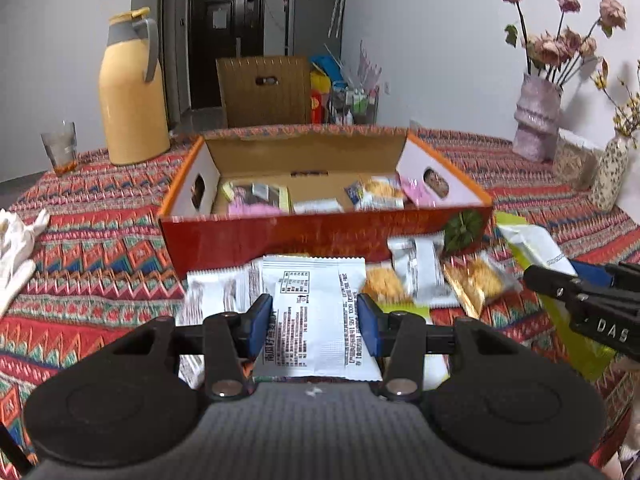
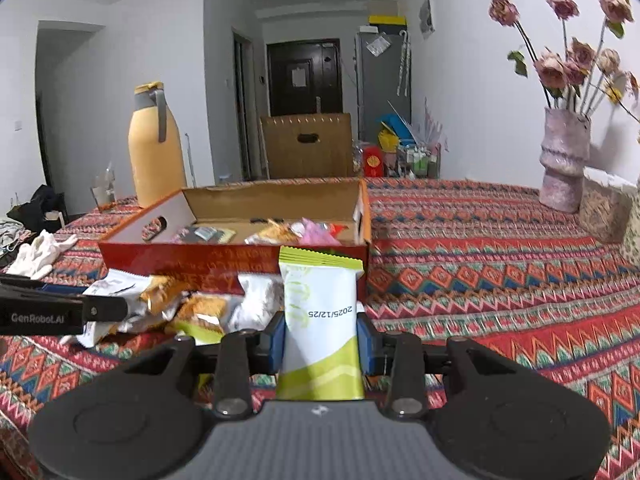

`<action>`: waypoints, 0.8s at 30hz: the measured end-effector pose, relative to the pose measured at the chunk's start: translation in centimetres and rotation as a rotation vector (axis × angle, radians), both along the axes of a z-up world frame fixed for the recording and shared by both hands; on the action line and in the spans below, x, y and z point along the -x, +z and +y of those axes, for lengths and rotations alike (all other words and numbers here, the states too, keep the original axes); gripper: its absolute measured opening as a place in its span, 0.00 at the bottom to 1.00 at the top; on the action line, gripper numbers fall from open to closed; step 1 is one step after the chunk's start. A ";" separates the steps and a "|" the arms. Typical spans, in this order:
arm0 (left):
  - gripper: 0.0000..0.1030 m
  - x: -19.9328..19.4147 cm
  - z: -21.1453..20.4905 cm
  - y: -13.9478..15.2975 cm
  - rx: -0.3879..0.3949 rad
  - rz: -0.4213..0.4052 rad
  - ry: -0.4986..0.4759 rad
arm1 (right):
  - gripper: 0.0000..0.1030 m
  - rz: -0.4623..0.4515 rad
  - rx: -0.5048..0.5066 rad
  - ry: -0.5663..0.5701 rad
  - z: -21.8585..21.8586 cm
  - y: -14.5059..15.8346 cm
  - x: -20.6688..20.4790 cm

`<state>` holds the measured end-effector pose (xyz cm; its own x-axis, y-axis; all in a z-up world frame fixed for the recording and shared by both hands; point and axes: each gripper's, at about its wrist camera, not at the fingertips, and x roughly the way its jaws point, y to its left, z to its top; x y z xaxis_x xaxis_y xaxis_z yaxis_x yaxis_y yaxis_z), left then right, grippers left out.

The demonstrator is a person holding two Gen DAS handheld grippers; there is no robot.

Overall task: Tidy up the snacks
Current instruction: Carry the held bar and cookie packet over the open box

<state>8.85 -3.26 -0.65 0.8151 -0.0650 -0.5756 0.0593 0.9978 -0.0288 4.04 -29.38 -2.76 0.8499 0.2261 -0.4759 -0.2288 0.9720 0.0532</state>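
Glossy foil snack pkts (image 1: 316,312); matt cardboard box (image 1: 320,236); woven cloth tablecloth (image 2: 500,248); smooth plastic flask (image 1: 132,92)

The green-and-white packet (image 2: 320,320) reads "2025/12/25"; the left hand-held gripper (image 2: 104,312) bears "GenRobot.AI" on its side.

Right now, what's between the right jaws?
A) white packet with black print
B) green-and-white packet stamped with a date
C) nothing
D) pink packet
B: in the right wrist view the right gripper has its jaws shut on the green-and-white packet, date stamp showing, in front of the red box.
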 end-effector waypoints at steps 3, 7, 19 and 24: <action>0.45 -0.6 0.0 1.0 0.000 -0.034 0.007 | 0.34 -0.029 0.001 0.015 0.7 0.8 -0.8; 0.45 -2.0 0.1 2.3 0.001 -0.070 0.025 | 0.34 -0.063 -0.001 0.030 1.6 1.8 -2.3; 0.45 -7.6 0.6 4.7 0.018 -0.136 0.093 | 0.34 -0.113 -0.017 0.029 3.7 4.2 -9.6; 0.45 -10.0 1.4 4.5 0.034 -0.126 0.126 | 0.34 -0.093 -0.015 0.015 4.7 3.9 -12.7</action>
